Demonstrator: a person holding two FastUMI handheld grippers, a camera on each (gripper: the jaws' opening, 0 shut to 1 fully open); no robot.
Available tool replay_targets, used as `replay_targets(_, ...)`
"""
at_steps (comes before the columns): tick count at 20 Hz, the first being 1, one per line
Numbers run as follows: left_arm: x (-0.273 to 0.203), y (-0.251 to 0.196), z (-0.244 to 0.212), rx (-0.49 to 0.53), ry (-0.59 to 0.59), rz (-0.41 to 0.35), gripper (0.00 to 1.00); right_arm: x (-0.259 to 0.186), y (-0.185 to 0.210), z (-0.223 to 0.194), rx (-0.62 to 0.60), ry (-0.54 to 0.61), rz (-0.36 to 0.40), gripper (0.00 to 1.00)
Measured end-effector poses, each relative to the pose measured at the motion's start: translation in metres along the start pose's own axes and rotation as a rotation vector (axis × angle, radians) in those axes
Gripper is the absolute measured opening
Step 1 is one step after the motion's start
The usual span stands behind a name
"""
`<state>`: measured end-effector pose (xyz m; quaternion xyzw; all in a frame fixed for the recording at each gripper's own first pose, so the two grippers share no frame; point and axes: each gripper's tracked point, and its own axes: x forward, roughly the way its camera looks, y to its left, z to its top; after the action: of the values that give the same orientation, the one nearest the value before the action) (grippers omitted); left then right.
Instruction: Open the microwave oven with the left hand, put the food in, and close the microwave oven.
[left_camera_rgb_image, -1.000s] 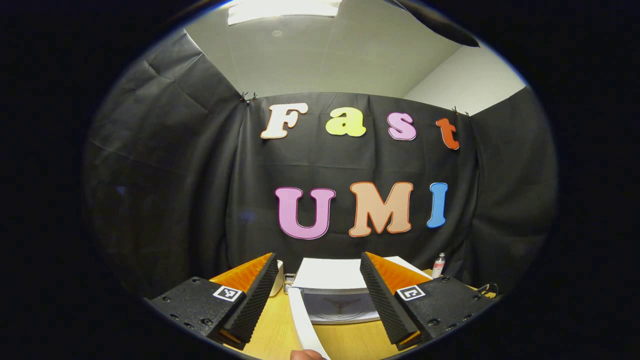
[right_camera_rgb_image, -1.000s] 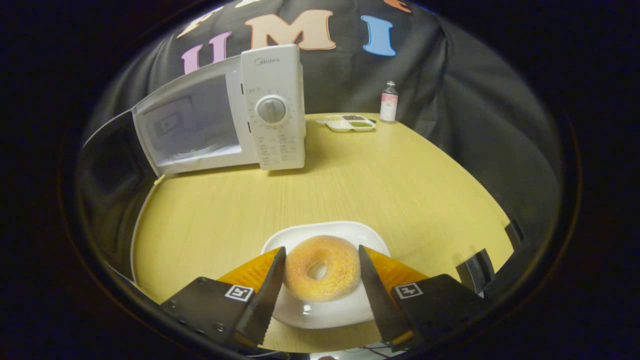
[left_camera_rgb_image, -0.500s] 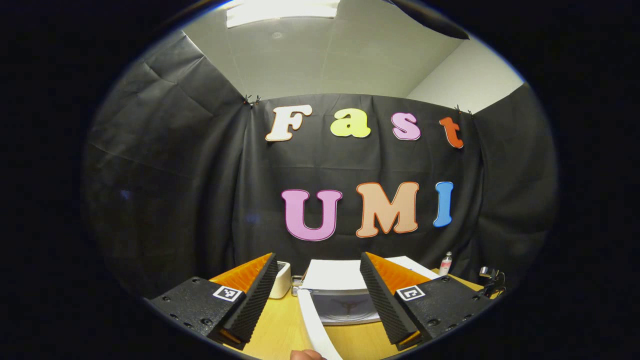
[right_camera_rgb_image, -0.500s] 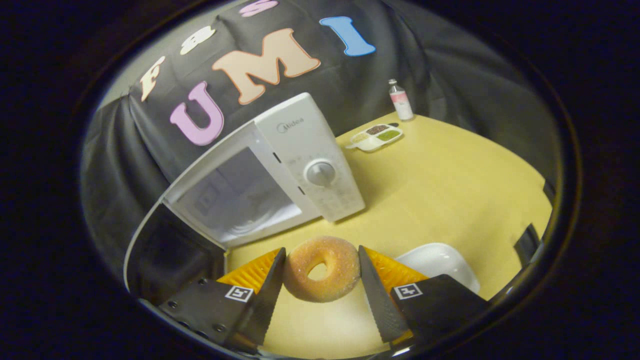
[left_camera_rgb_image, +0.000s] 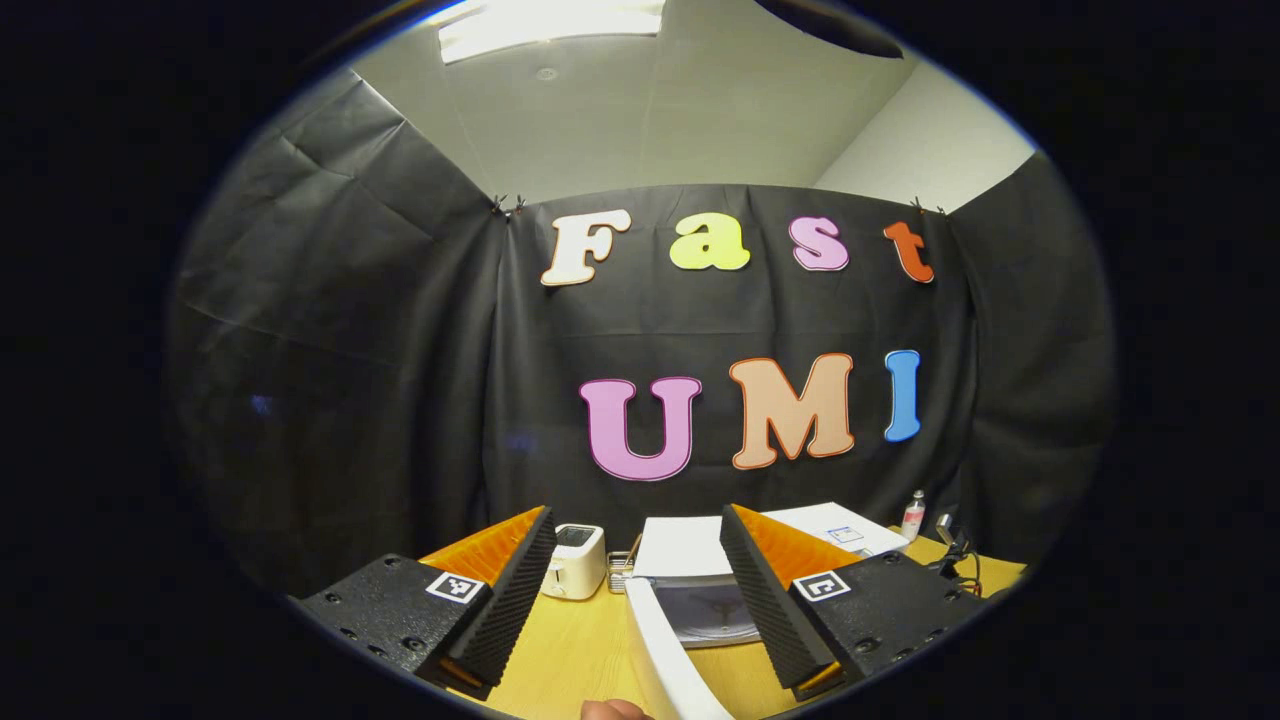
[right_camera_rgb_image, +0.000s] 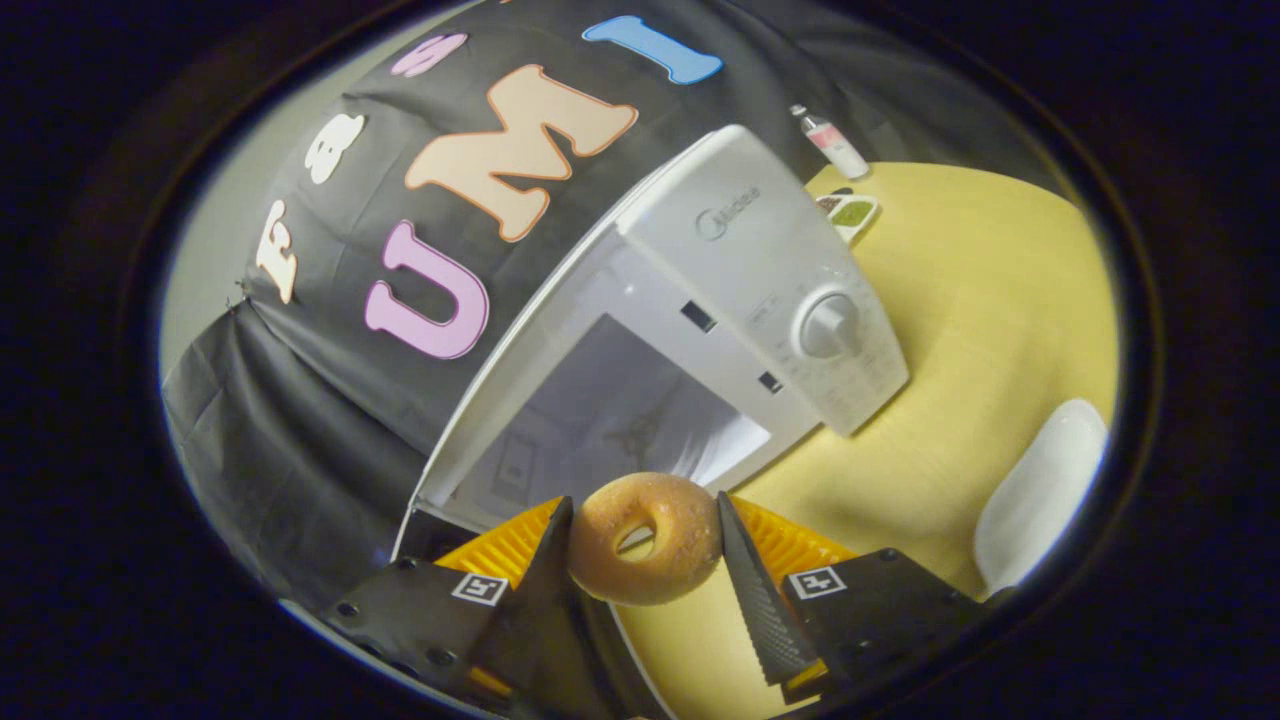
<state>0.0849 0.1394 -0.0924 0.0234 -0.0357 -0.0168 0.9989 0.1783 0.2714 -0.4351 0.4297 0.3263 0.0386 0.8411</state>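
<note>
A sugared ring doughnut (right_camera_rgb_image: 645, 537) hangs above the table, my right gripper (right_camera_rgb_image: 640, 560) shut on its two sides. Just beyond it the white microwave (right_camera_rgb_image: 720, 300) stands with its cavity (right_camera_rgb_image: 610, 420) exposed, tilted in the right gripper view. Its dark door (right_camera_rgb_image: 600, 640) swings out below the doughnut. In the left gripper view my left gripper (left_camera_rgb_image: 637, 580) is open and holds nothing. The microwave (left_camera_rgb_image: 700, 575) lies low ahead of it, and the door's white edge (left_camera_rgb_image: 665, 660) runs between the fingers. A fingertip (left_camera_rgb_image: 612, 710) shows at the bottom edge.
An empty white plate (right_camera_rgb_image: 1040, 490) lies on the yellow table (right_camera_rgb_image: 990, 280) to the right. A small divided tray (right_camera_rgb_image: 850, 212) and a bottle (right_camera_rgb_image: 830, 142) stand behind the microwave. A white toaster (left_camera_rgb_image: 575, 560) sits left of the microwave in the left gripper view.
My right gripper lifted the doughnut off the white plate and carried it left toward the open microwave cavity. The left gripper drifted slightly left and back, staying open.
</note>
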Motion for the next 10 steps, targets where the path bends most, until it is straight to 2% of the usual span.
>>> replay_targets(5,-0.002,0.016,-0.010,0.005,0.027,0.010,0.96,0.036,0.014,-0.010,0.181,-0.036,-0.004,0.80)
replay_targets(10,0.005,0.024,-0.019,0.025,0.052,-0.004,0.96,0.068,0.023,-0.007,0.276,-0.110,-0.026,0.80)
